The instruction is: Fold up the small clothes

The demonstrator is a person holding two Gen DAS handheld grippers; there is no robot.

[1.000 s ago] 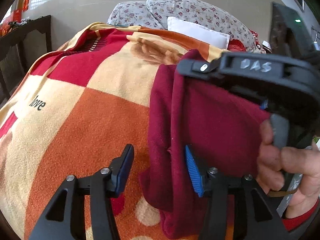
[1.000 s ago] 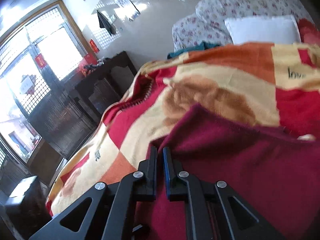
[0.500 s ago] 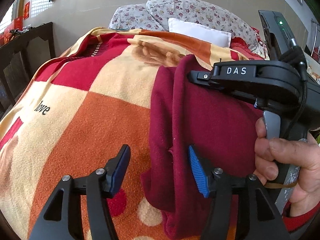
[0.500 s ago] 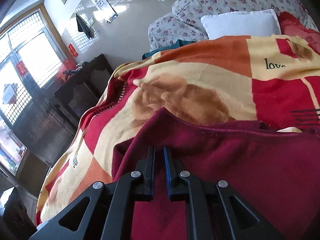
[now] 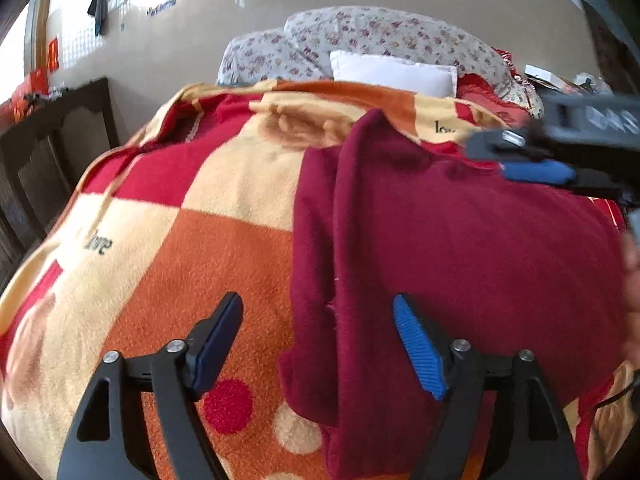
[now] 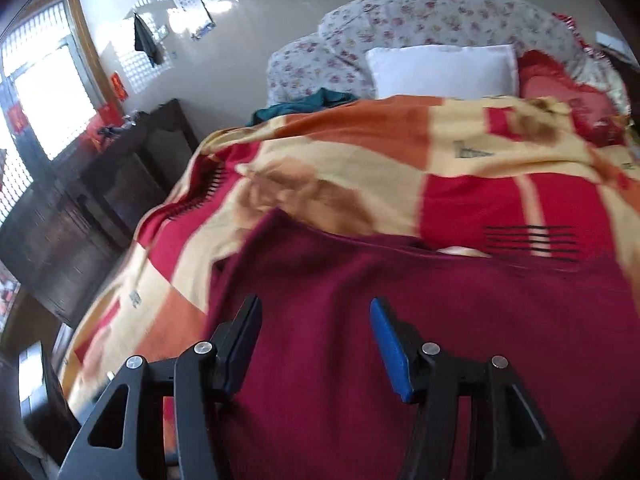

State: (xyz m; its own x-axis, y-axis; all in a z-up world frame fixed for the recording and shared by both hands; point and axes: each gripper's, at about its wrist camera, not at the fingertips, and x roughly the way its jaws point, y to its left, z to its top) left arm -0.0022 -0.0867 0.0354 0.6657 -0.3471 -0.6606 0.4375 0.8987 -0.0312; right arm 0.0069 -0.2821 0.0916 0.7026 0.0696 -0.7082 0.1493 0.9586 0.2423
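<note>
A dark red fleece garment [image 5: 460, 264] lies folded on the checked blanket [image 5: 192, 248], its folded left edge running down the middle of the left wrist view. My left gripper [image 5: 318, 340] is open and empty, hovering over that left edge. My right gripper [image 6: 316, 344] is open and empty just above the garment [image 6: 420, 320]. It also shows in the left wrist view [image 5: 556, 160] at the upper right, over the garment's far right part.
The blanket [image 6: 360, 152] covers the bed. A white pillow [image 6: 440, 68] and floral bedding [image 6: 400, 20] lie at the head. A teal cloth [image 6: 304, 106] lies near them. Dark wooden furniture [image 6: 100, 200] stands to the left of the bed.
My right gripper was shut on the garment's edge and has opened and let it go, pulling back to the right. My left gripper stayed open and shifted slightly.
</note>
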